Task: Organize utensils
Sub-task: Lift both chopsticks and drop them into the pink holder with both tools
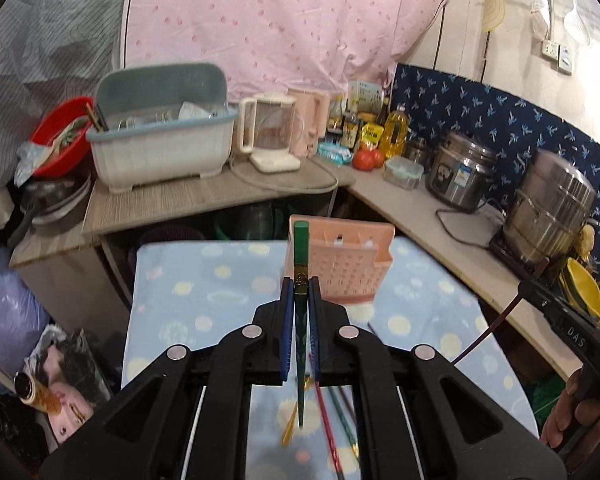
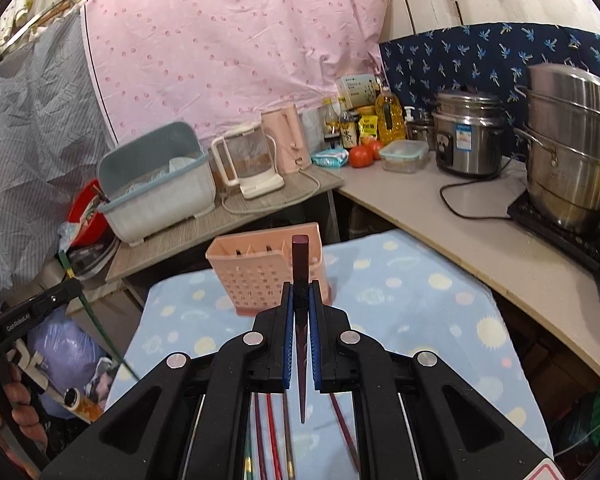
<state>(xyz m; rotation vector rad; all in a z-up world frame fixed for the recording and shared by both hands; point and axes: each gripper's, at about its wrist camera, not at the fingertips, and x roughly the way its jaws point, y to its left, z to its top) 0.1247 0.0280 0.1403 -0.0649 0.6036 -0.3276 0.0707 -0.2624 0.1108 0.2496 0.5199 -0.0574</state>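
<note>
My left gripper (image 1: 300, 286) is shut on a green chopstick (image 1: 300, 252), held upright above the blue dotted cloth (image 1: 204, 288). Just beyond it stands a pink perforated utensil holder (image 1: 352, 268). My right gripper (image 2: 300, 290) is shut on a dark maroon chopstick (image 2: 300, 258), also upright, with the pink utensil holder (image 2: 256, 272) right behind it. Several loose chopsticks (image 1: 332, 416) lie on the cloth under the left gripper, and loose chopsticks (image 2: 272, 436) show under the right one too. Each gripper appears at the edge of the other's view.
A grey-blue dish bin (image 1: 160, 148), a clear kettle (image 1: 270, 136) and a pink kettle stand on the back counter. Bottles, tomatoes (image 2: 364, 154), a rice cooker (image 2: 470, 140) and stacked steel pots (image 2: 572, 152) line the right counter. A red bowl (image 1: 62, 136) sits far left.
</note>
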